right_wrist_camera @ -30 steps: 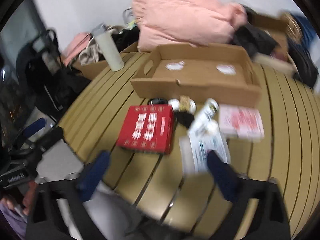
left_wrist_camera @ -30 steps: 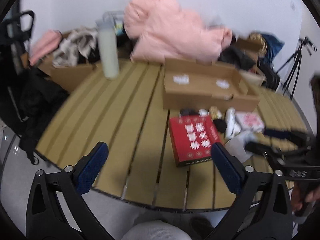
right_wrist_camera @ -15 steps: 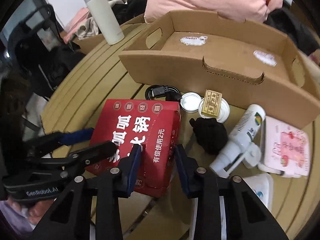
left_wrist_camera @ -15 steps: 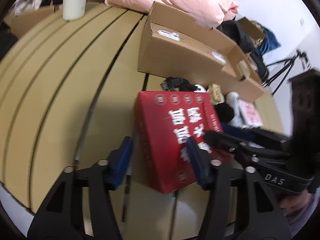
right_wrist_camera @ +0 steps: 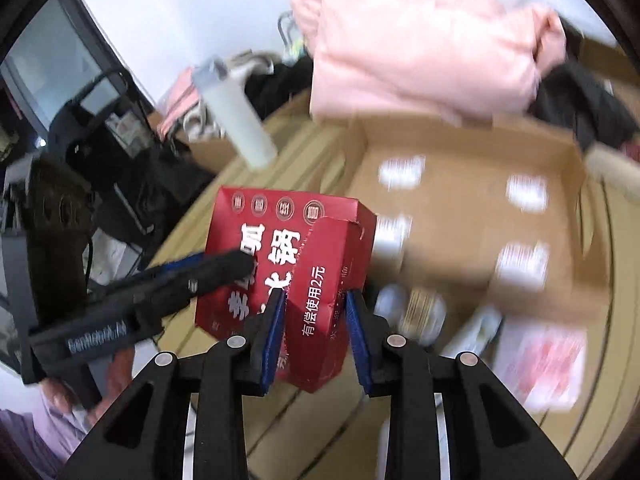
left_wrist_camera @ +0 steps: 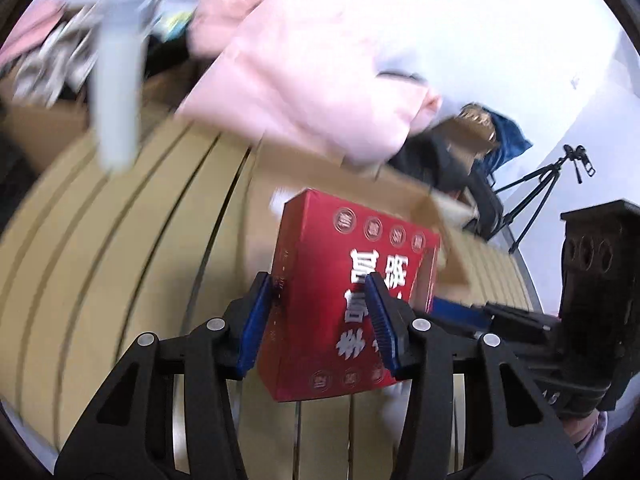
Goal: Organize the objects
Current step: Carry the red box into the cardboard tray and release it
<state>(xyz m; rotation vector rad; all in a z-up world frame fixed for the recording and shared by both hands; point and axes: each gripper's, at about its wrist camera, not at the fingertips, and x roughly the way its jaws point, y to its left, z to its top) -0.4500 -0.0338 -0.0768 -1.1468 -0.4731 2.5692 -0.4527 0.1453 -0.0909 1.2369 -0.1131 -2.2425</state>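
Lifting clear of the slatted table (right_wrist_camera: 208, 412), the red box (right_wrist_camera: 280, 264) hangs between your two tools: left gripper (left_wrist_camera: 316, 320) clamped across one end, right gripper (right_wrist_camera: 314, 338) clenched on the other. Far right, the cardboard tray (right_wrist_camera: 472, 136) sits empty, its near wall the edge to clear. Small items (right_wrist_camera: 424, 312) wait unsorted at its foot.

We see the red box (right_wrist_camera: 280, 264) as printed card with a slight sheen, clamped by ribbed blue pads (right_wrist_camera: 274, 338) on matt black plastic fingers. The slatted table (left_wrist_camera: 120, 260) looks like smooth wood, the tray (right_wrist_camera: 472, 208) plain matt cardboard, the pink jacket (right_wrist_camera: 420, 36) soft cloth.
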